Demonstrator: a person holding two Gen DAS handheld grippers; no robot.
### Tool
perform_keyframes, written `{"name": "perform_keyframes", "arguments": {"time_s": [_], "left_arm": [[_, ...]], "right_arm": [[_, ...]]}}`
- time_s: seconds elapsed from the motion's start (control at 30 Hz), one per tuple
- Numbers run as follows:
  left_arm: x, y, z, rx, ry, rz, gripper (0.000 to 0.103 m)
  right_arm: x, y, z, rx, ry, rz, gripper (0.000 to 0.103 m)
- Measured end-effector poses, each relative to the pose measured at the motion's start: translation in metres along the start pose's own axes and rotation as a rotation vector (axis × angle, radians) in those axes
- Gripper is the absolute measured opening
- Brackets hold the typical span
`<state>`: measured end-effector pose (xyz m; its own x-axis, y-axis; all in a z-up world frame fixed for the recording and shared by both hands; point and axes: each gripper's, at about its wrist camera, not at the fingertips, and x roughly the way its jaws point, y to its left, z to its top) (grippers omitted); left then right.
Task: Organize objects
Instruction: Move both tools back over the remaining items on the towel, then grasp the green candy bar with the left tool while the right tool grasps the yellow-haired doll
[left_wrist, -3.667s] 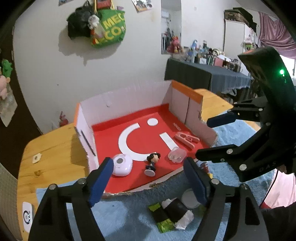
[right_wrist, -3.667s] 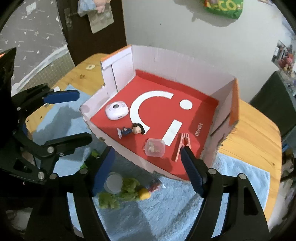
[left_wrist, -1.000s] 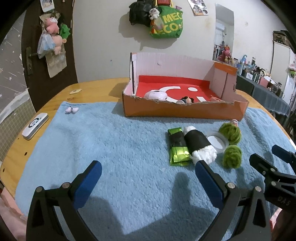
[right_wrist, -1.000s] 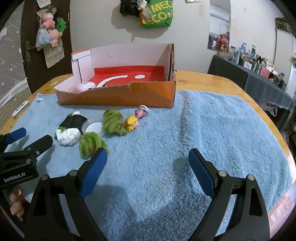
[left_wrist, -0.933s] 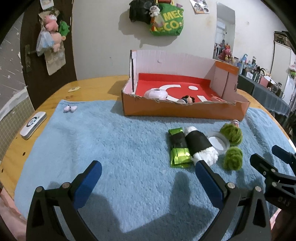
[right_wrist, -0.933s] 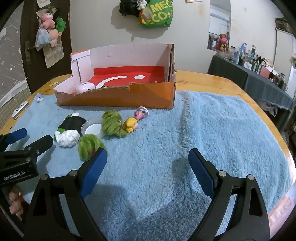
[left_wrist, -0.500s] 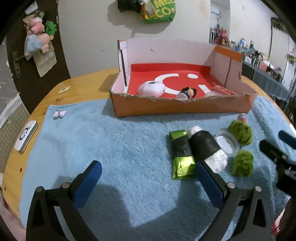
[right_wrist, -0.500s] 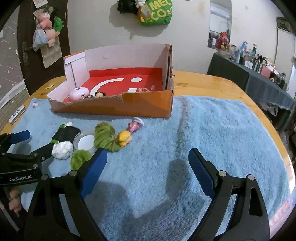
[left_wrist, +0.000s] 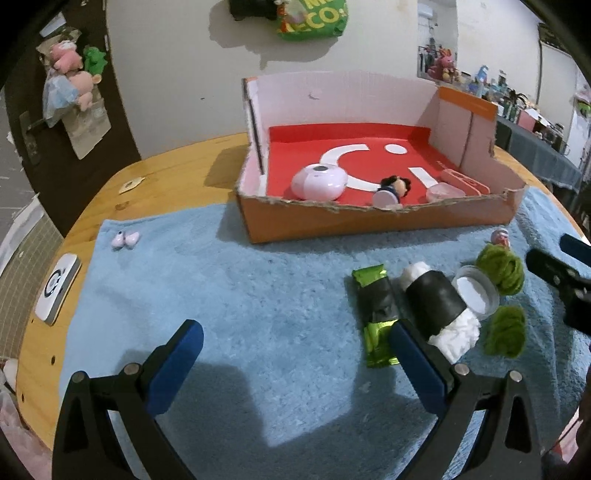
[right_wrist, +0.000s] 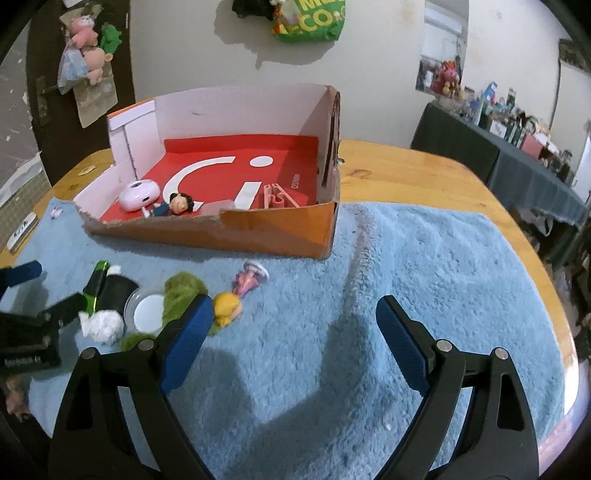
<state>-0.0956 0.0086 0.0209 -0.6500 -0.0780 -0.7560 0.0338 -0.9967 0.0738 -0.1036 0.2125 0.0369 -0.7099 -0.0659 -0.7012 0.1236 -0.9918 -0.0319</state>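
An orange cardboard box (left_wrist: 369, 221) with a red floor stands on the blue towel (left_wrist: 258, 314); it also shows in the right wrist view (right_wrist: 280, 236). Inside lie a pink round device (left_wrist: 319, 181), a small dark-haired figurine (left_wrist: 391, 188), a clear case (left_wrist: 445, 192) and a pink clip (left_wrist: 463, 181). On the towel lie a green wrapper (left_wrist: 375, 314), a black-and-white roll (left_wrist: 439, 306), a clear lid (left_wrist: 476, 291), two green fuzzy clumps (left_wrist: 500, 264), and a yellow-haired pink doll (right_wrist: 240, 291). My left gripper (left_wrist: 293, 358) is open, its right finger over the wrapper's end. My right gripper (right_wrist: 291, 332) is open and empty.
A small pale bow-shaped item (left_wrist: 125, 239) lies at the towel's left edge. A white remote-like device (left_wrist: 57, 288) sits on the wooden table (left_wrist: 166, 184) at left. The right half of the towel (right_wrist: 443, 277) is bare. The table's edge curves at the right.
Both grippers have risen and moved toward the box, so its contents show more. The objects on the towel have not moved. Both grippers stay open.
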Motion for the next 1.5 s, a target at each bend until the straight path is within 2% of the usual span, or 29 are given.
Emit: {"name": "perform_keyframes", "arguments": {"time_s": [0.17, 0.27, 0.37, 0.53, 0.8, 0.87, 0.97, 1.03, 1.13, 1.2, 1.3, 1.5], "left_arm": [[0.006, -0.008, 0.006, 0.034, 0.016, -0.042, 0.099], [0.011, -0.012, 0.009, 0.039, 0.026, -0.070, 0.092], [0.013, -0.012, 0.010, 0.038, 0.037, -0.103, 0.080], [0.014, -0.011, 0.011, 0.033, 0.038, -0.118, 0.079], [0.014, -0.012, 0.012, 0.043, 0.037, -0.112, 0.078], [0.015, -0.011, 0.012, 0.037, 0.035, -0.115, 0.077], [0.015, -0.012, 0.012, 0.035, 0.025, -0.126, 0.069], [0.012, -0.016, 0.011, 0.045, 0.013, -0.134, 0.054], [0.007, -0.024, 0.008, 0.067, -0.002, -0.152, 0.036], [0.006, -0.027, 0.006, 0.073, -0.010, -0.160, 0.029], [0.004, -0.025, 0.005, 0.058, -0.013, -0.160, 0.026], [-0.009, -0.017, 0.006, 0.021, -0.043, -0.194, 0.026]], "right_arm": [[0.017, -0.002, 0.010, 0.018, 0.052, 0.010, 0.090], [0.024, 0.002, 0.013, 0.012, 0.074, 0.023, 0.089], [0.028, 0.007, 0.014, 0.003, 0.083, 0.038, 0.080], [0.029, 0.007, 0.014, 0.009, 0.087, 0.054, 0.072], [0.032, 0.005, 0.012, 0.025, 0.120, 0.106, 0.072], [0.031, 0.008, 0.013, 0.014, 0.111, 0.093, 0.071], [0.032, 0.009, 0.011, 0.014, 0.114, 0.119, 0.053], [0.033, 0.012, 0.010, 0.002, 0.117, 0.157, 0.031], [0.031, 0.021, 0.006, -0.060, 0.104, 0.160, 0.020], [0.030, 0.020, 0.005, -0.048, 0.104, 0.183, 0.020], [0.026, 0.016, 0.004, -0.030, 0.091, 0.186, 0.020], [0.008, 0.013, 0.004, -0.023, 0.054, 0.197, 0.020]]}}
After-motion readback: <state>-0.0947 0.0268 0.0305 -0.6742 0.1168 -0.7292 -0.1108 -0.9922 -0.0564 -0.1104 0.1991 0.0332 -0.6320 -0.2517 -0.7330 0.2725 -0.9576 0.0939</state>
